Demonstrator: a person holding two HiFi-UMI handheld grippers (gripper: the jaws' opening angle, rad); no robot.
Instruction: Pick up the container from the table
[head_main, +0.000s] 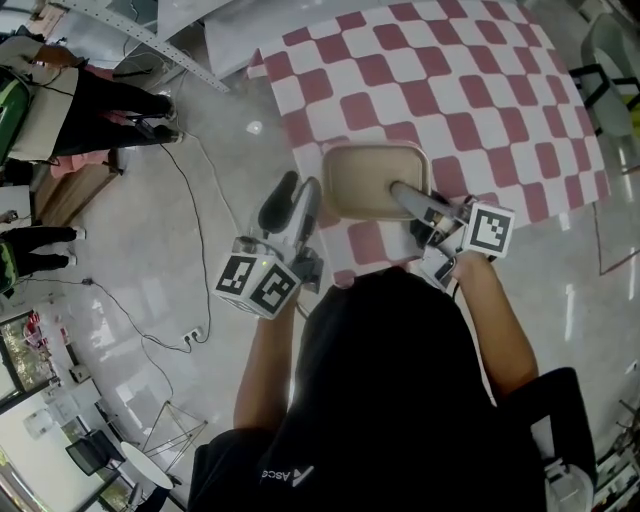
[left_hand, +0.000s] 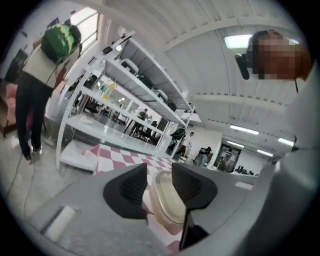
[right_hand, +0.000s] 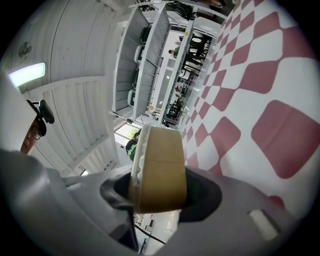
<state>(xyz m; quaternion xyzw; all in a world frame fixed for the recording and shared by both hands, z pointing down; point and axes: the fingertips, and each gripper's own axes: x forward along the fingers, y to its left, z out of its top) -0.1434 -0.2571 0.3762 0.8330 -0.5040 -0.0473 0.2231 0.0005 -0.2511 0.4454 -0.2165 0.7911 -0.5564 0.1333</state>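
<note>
Beige container (head_main: 375, 180): we find it at the near edge of the checked tablecloth (head_main: 480, 90), a shallow rectangular tray with rounded corners and a pale rim.
Right gripper (head_main: 400, 190): we see it clamped on the container. In the right gripper view the container (right_hand: 160, 167) stands edge-on and fills the gap of the right gripper (right_hand: 160, 195), one dark pad on its rimmed side and the other on the side facing the cloth.
Left gripper (head_main: 296, 196): released. Its jaws stand apart with nothing pressed between them. It sits just left of the container, clear of it, over the glossy grey floor (head_main: 200, 220).
Left gripper view: past the parted tips of the left gripper (left_hand: 160, 170) we look at the container (left_hand: 167, 200).
Contact with cloth: we cannot tell whether the container rests on it.
Marker cubes: one on each gripper, left (head_main: 257, 282) and right (head_main: 488, 230).
Background: white shelving (left_hand: 125, 100) and a standing person (left_hand: 30, 90).
</note>
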